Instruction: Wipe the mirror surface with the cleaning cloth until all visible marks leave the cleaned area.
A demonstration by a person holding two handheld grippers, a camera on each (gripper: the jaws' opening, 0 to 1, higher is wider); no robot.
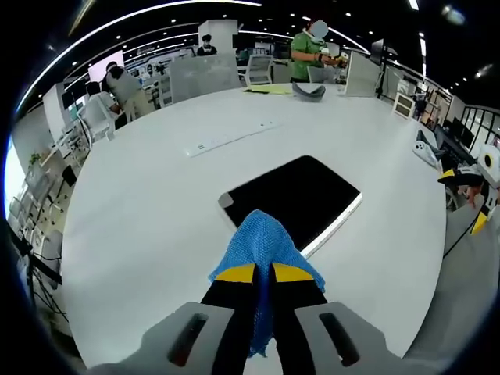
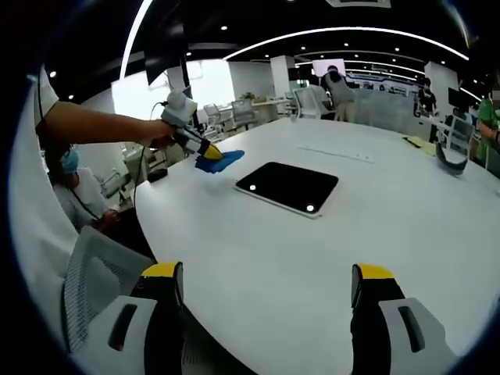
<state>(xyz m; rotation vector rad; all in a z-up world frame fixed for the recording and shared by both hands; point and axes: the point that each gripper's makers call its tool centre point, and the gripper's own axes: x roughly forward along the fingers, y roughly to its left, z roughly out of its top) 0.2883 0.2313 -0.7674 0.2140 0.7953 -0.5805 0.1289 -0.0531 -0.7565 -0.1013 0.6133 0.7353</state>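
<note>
A dark rectangular mirror (image 1: 301,195) with a pale rim lies flat on the white table (image 1: 148,203). My left gripper (image 1: 264,273) is shut on a blue mesh cleaning cloth (image 1: 262,244), which hangs just short of the mirror's near corner. In the right gripper view the mirror (image 2: 289,186) lies mid-table, and the left gripper (image 2: 212,152) holds the blue cloth (image 2: 219,161) above the table's left edge, beside the mirror. My right gripper (image 2: 266,285) stands open near the table's front edge, nothing between its jaws.
A white power strip (image 1: 230,139) lies beyond the mirror. A yellow sheet (image 1: 269,89) and a grey object (image 1: 308,91) sit at the far edge. Several people stand or sit around the room. A grey chair (image 2: 98,273) stands by the table's near edge.
</note>
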